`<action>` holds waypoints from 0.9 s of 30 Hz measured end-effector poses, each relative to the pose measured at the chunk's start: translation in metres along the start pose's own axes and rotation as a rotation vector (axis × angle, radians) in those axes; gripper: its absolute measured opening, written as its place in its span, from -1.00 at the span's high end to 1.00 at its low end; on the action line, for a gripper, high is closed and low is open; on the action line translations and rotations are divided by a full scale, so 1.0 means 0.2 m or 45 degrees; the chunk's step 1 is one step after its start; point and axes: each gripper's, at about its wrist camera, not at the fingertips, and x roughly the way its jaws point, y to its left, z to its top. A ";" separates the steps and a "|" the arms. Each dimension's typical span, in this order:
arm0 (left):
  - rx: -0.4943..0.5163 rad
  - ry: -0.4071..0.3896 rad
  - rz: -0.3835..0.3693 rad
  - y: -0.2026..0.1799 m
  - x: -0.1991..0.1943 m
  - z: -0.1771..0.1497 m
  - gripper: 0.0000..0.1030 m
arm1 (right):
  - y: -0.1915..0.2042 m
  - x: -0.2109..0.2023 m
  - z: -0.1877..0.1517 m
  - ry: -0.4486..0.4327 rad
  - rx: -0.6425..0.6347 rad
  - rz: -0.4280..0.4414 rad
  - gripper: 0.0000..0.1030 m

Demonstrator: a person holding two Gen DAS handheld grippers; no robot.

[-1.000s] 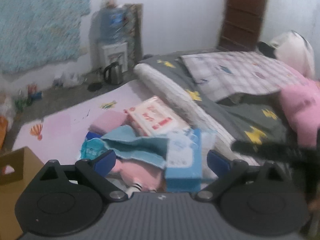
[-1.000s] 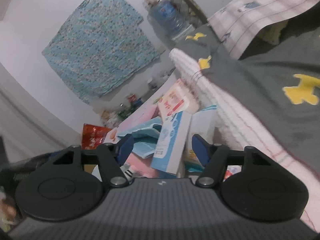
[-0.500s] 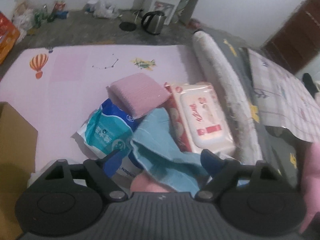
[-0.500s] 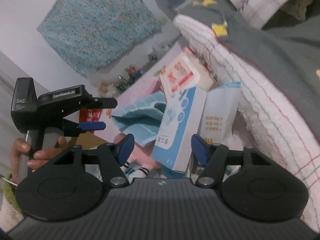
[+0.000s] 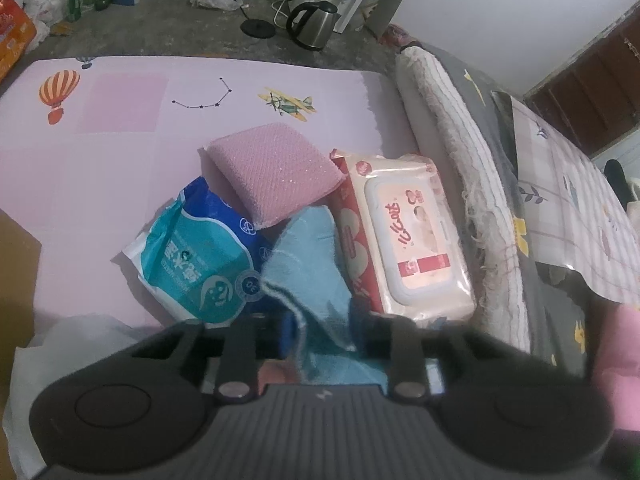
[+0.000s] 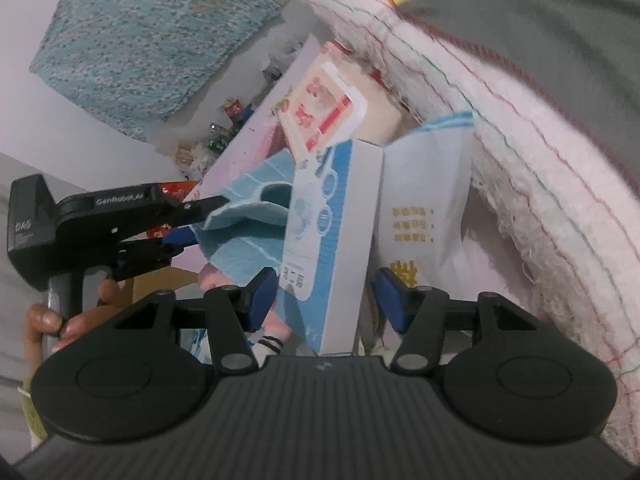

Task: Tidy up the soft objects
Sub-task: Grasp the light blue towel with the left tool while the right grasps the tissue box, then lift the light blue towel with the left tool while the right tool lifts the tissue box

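A pile of soft goods lies on the pink mat [image 5: 120, 140]. It holds a pink sponge [image 5: 276, 176], a wet wipes pack [image 5: 408, 240], a teal and blue pack [image 5: 200, 256] and a light blue towel [image 5: 308, 264]. My left gripper [image 5: 322, 330] points down at the pile, its jaws closing and pinching the towel's near fold. The right wrist view shows that left gripper [image 6: 192, 220] clamped on the towel [image 6: 248, 208] edge. My right gripper [image 6: 326, 300] stands open around an upright blue and white box [image 6: 328, 240], with narrow gaps on both sides.
A white bag [image 6: 424, 216] leans between the box and the mattress edge [image 6: 540, 184]. A pink plush [image 6: 268, 336] lies under the pile. A cardboard box [image 5: 16, 264] stands at the left. A kettle [image 5: 312, 24] and bottles sit on the floor beyond the mat. A hand [image 6: 44, 320] holds the left gripper.
The left gripper tipped down over the pile and its wide jaws narrowed onto the blue towel. The right gripper moved closer to the box, with its fingers a little narrower.
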 end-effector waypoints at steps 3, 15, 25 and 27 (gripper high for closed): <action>0.013 -0.020 -0.004 0.00 0.00 0.00 0.80 | -0.01 0.03 0.01 -0.001 0.003 0.044 0.04; 0.082 -0.166 -0.130 -0.08 -0.23 -0.03 0.86 | 0.09 -0.12 0.04 -0.159 -0.043 0.177 0.64; 0.195 -0.280 -0.291 -0.18 -0.69 -0.27 0.86 | 0.15 -0.51 -0.09 -0.295 -0.101 0.260 0.64; 0.204 -0.289 -0.336 -0.18 -0.78 -0.35 0.86 | 0.13 -0.62 -0.18 -0.343 -0.106 0.282 0.64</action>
